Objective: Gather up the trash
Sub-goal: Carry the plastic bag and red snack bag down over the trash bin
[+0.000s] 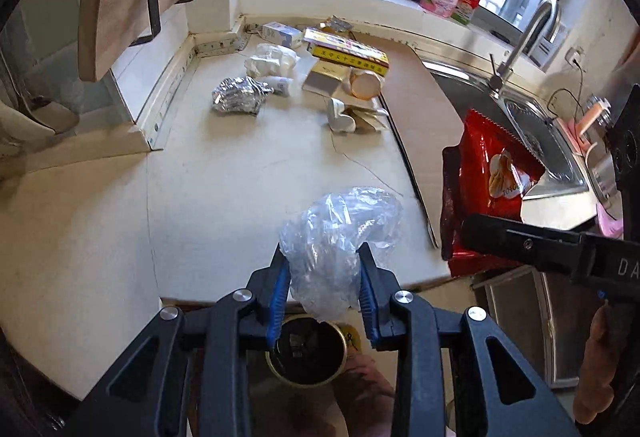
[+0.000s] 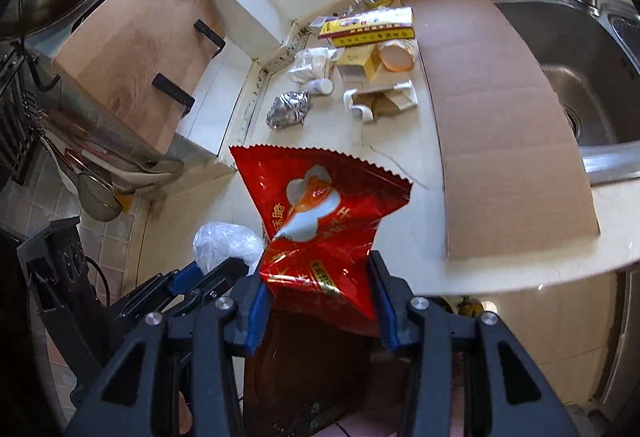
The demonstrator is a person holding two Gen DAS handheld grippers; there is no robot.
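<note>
Red foil snack bag [image 2: 320,233] is pinched in the right gripper [image 2: 318,301], jaws part-open w/ pads pressing its lower sides; it hangs over the countertop [image 1: 240,173] front edge. Left gripper [image 1: 324,277] is nearly closed on a crumpled clear plastic bag [image 1: 340,237], also at that edge. Foil wad [image 1: 238,95], tissue [image 1: 272,61], boxes lie near the countertop's back wall.
</note>
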